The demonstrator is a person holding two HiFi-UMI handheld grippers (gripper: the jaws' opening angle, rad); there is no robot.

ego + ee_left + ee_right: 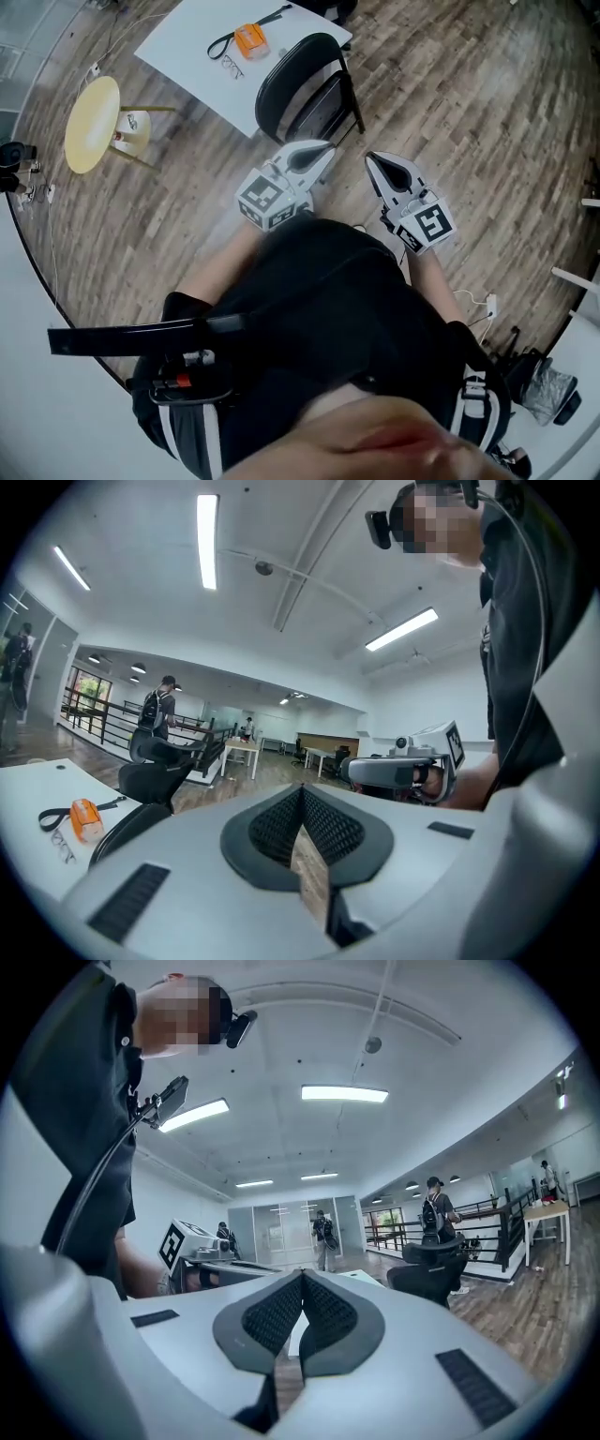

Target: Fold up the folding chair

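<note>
- Presently, chair [302, 89]: black, standing on the wood floor ahead of the person, just beside the near corner of the table [187, 47]. Neither gripper touches it. From above, its round back and seat read close together, so it looks folded or nearly so, though this angle does not settle it.
- Left gripper [317, 156]: jaws pressed together with nothing between them. It is held level in front of the body, tip toward the chair, probably to stay clear of the chair, not to work on it.
- Right gripper [377, 167]: jaws likewise closed on nothing. It is level, beside the left one but apart from it, and judged idle for the same reason.
- Table: white top bearing an orange tool [249, 39] and a black strap [225, 45]. It seems to have no part in the task.
- Stool [92, 124]: yellow, well apart at the left, so out of the chair's way.
</note>
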